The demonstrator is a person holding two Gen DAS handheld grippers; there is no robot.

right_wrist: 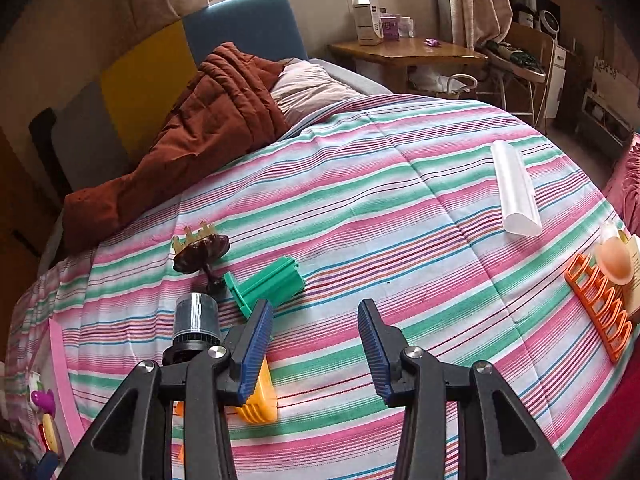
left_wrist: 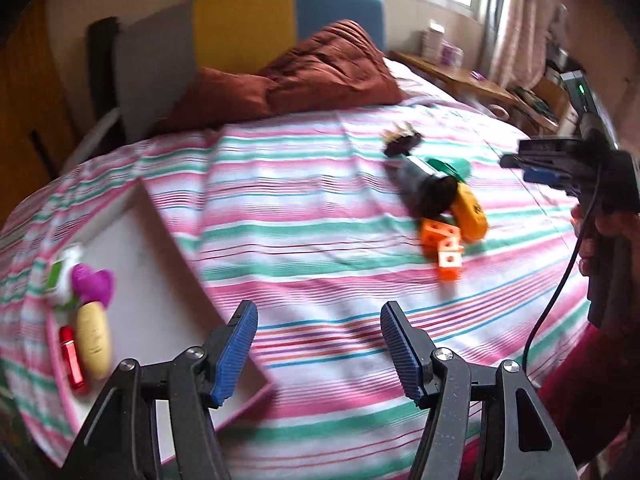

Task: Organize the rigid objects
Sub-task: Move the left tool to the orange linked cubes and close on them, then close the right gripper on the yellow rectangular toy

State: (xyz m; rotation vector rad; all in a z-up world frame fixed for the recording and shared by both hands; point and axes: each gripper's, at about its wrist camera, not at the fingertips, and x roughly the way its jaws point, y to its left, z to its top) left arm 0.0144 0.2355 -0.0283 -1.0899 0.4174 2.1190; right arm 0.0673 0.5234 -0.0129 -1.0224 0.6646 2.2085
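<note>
A pile of rigid items lies on the striped bed: a dark cylinder (left_wrist: 426, 188) (right_wrist: 196, 322), a green plastic piece (right_wrist: 266, 284) (left_wrist: 448, 168), a yellow part (left_wrist: 472, 212) (right_wrist: 260, 400), orange cubes (left_wrist: 444, 248) and a brown stand (right_wrist: 202, 252) (left_wrist: 402, 142). A white tray with a pink rim (left_wrist: 160, 280) holds a purple heart (left_wrist: 94, 282), a cream bottle (left_wrist: 94, 340) and a red item (left_wrist: 72, 360). My left gripper (left_wrist: 318, 350) is open and empty beside the tray. My right gripper (right_wrist: 316, 354) is open and empty just right of the pile; it also shows in the left wrist view (left_wrist: 532, 168).
A white half-round tube (right_wrist: 514, 190), an orange rack (right_wrist: 598, 308) and a peach cup (right_wrist: 614, 258) lie on the bed's right side. A brown quilt (right_wrist: 192, 136) lies at the headboard. A wooden desk (right_wrist: 404, 50) stands beyond the bed.
</note>
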